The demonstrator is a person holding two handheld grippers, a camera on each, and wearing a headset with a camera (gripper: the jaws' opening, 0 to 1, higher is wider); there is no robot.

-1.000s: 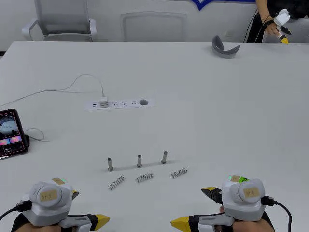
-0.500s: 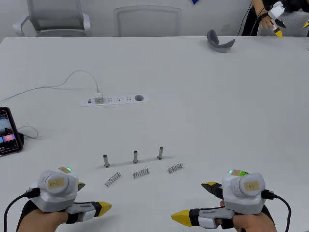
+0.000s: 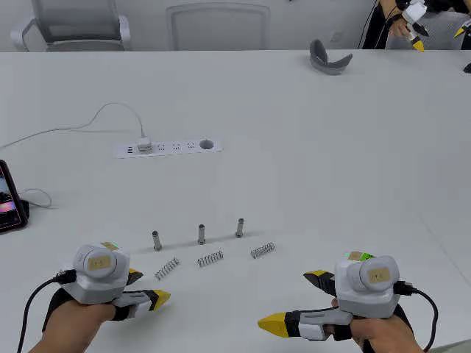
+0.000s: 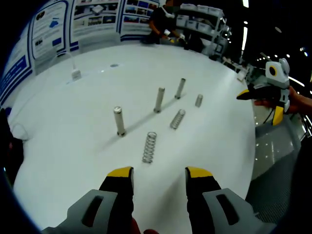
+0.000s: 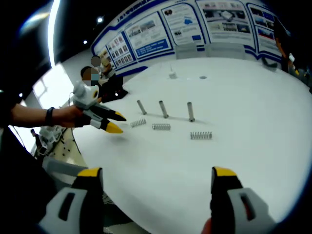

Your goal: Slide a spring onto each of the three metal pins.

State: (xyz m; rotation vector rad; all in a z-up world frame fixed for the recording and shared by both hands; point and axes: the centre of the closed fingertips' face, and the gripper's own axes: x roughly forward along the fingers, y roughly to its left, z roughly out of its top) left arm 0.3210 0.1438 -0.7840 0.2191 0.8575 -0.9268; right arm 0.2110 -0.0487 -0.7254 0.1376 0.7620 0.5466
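On the white workbench, three short upright metal pins stand in a row, with three small coiled steel springs lying just beside them. The yellow-tipped left gripper and right gripper hover near, jaws apart.

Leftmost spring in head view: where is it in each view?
Head view: spring lower left of centre, left end of the row.
Left gripper view: centre, the nearest spring.
Right gripper view: left of centre, the farthest spring.
Shared landmark: the pin right beside it.
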